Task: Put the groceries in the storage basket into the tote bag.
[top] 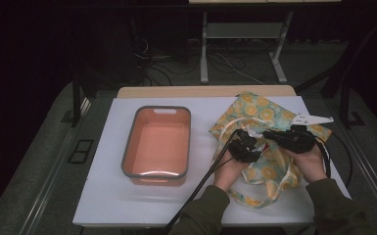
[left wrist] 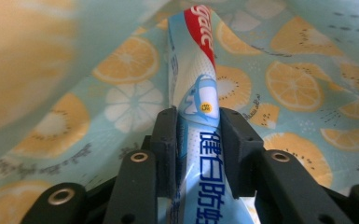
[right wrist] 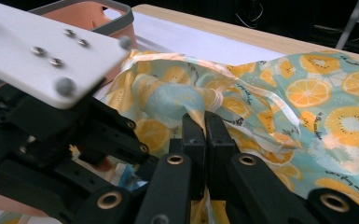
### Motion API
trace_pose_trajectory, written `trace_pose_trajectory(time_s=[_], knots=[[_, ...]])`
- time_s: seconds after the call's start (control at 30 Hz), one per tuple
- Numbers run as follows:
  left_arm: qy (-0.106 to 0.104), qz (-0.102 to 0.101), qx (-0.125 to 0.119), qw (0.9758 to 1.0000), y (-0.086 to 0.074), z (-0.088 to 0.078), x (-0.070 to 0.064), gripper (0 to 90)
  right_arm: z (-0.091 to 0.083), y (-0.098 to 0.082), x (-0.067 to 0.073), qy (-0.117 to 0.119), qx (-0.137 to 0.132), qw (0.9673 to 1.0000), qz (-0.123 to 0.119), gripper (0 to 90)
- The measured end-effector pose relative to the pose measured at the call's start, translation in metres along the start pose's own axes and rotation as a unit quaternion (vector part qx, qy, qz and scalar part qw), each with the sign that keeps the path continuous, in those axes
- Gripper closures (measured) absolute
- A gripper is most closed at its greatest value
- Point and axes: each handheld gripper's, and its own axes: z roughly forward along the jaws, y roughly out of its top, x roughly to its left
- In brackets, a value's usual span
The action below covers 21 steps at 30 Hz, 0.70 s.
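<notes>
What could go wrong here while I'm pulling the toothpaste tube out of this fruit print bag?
1. The left tongs pinch the toothpaste tube near one end, so it may swing or slip loose.
2. The right tongs clamp only a thin fold of the bag; the fabric could slide free and close over the tube.
3. The orange bin sits apart from the bag, so the tube might drop on the way.

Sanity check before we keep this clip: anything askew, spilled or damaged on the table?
Nothing spilled or damaged. The fruit-print bag lies rumpled, because both claws are working it: the left claw grips a toothpaste tube inside it, and the right claw pinches its fabric. The orange bin sits squarely, empty.
</notes>
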Motion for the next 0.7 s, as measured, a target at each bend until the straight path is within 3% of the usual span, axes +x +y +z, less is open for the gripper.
trace_pose_trajectory(time_s=[0.2,0.27,0.37,0.53,0.7], knots=[[0.009,-0.017,-0.047,0.9987,-0.013,-0.043,0.008,56.6,0.000,0.000,-0.001,-0.002,0.001,1.0000,0.002,88.7],[0.011,-0.020,-0.053,0.9983,-0.018,-0.054,0.008,53.5,0.000,0.000,0.000,-0.002,0.001,1.0000,0.000,88.7],[0.036,-0.015,-0.058,0.9975,-0.026,-0.066,0.004,45.0,0.000,0.000,-0.001,-0.002,0.004,1.0000,-0.001,88.7],[0.089,0.000,-0.053,0.9946,-0.033,-0.069,0.000,31.1,0.000,-0.002,-0.001,-0.001,0.008,1.0000,-0.001,88.7],[0.107,-0.017,-0.039,0.9933,-0.039,-0.060,0.008,26.4,0.000,-0.002,-0.002,0.000,0.008,1.0000,-0.001,88.7]])
